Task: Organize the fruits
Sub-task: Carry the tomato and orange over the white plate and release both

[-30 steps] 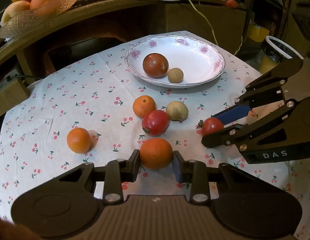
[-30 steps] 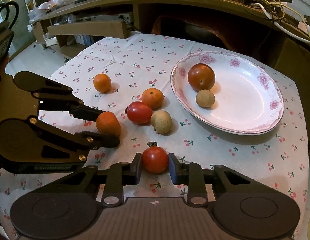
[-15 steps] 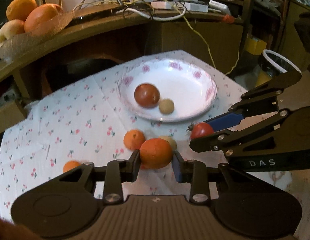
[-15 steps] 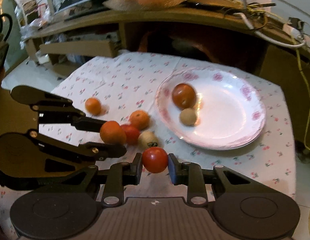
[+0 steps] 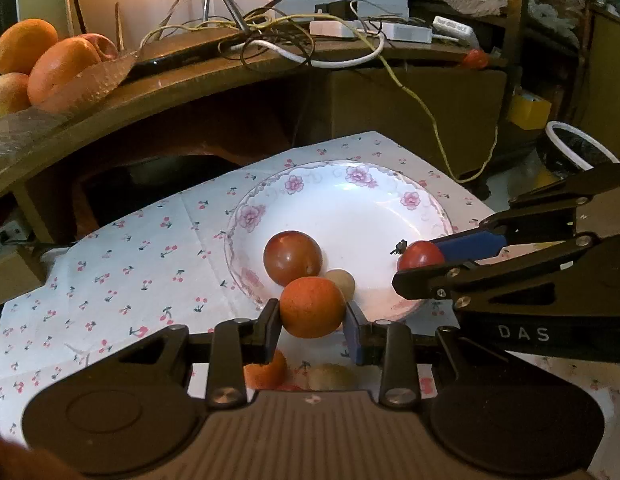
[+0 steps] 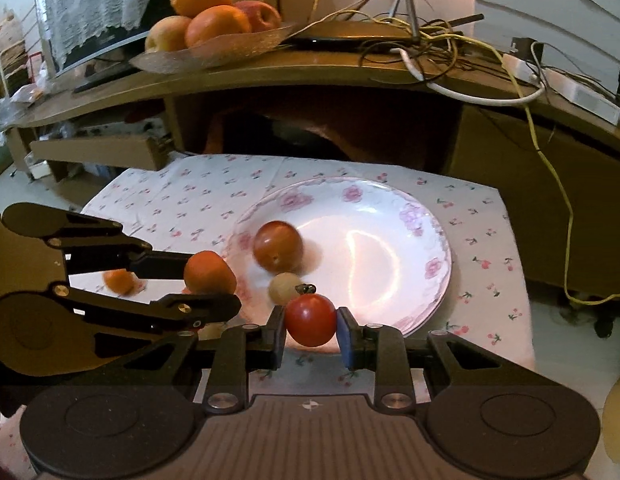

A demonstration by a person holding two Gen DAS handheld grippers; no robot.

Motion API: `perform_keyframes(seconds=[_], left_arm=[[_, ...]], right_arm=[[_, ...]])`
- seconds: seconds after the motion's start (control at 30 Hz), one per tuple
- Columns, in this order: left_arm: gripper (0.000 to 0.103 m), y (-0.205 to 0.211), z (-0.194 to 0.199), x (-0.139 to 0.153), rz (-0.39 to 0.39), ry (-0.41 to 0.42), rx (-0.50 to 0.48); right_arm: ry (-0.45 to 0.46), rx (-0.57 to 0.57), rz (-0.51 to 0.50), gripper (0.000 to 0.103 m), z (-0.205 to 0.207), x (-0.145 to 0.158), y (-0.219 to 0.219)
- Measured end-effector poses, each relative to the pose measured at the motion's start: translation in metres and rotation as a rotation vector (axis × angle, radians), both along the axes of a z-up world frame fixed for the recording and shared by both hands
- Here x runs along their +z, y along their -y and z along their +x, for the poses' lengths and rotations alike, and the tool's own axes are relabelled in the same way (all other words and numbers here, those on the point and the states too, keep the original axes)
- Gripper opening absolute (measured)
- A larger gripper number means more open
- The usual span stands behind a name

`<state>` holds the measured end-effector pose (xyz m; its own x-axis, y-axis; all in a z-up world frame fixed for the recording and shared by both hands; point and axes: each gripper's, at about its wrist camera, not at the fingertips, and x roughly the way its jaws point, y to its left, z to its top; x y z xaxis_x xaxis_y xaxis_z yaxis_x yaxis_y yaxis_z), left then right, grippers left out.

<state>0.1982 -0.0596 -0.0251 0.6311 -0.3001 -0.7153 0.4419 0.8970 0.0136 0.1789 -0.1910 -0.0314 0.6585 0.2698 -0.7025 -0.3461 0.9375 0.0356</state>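
Now, low in the centre of the left wrist view, the left gripper [image 5: 312, 322] pinches an orange [image 5: 312, 307] between its pads, held over the near rim of the flowered plate [image 5: 349, 184]. At the right of that frame the right gripper [image 5: 419, 258] reaches in over the plate. In the right wrist view it sits at lower centre, pinching a red tomato [image 6: 311, 320] (its dried stem points up) above the plate's near edge. On the plate lie a dark red tomato [image 5: 292, 258] and, just beside it, a small tan round fruit [image 5: 342, 280]. Below the left gripper, partly hidden by its fingers, another orange [image 5: 266, 374] and a pale fruit [image 5: 329, 376] rest on the surface's cherry-print cloth [image 5: 130, 264]. In the upper left of the left wrist frame a glass dish of fruit [image 5: 50, 80] stands on a wooden shelf [image 5: 230, 80], with tangled cables [image 5: 290, 36] to its right.
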Motion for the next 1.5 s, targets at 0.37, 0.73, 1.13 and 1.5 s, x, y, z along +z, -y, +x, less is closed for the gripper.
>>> perform_keyframes(seconds=[0.37, 0.73, 1.13, 1.5], left_arm=[[0.039, 0.007, 0.015, -0.009, 0.022, 0.015, -0.003], [0.039, 0.01, 0.02, -0.012, 0.026, 0.012, 0.0], [0.04, 0.008, 0.021, -0.011, 0.015, 0.012, 0.01], [0.043, 0.004, 0.017, -0.002, 0.006, 0.03, 0.02]], right_arm=[[-0.002, -0.029, -0.004, 0.029, 0.015, -0.007, 0.006], [0.001, -0.051, -0.01, 0.032, 0.023, -0.012, 0.007], [0.022, -0.063, -0.003, 0.033, 0.022, -0.01, 0.009], [0.046, -0.061, 0.012, 0.036, 0.016, -0.002, 0.009]])
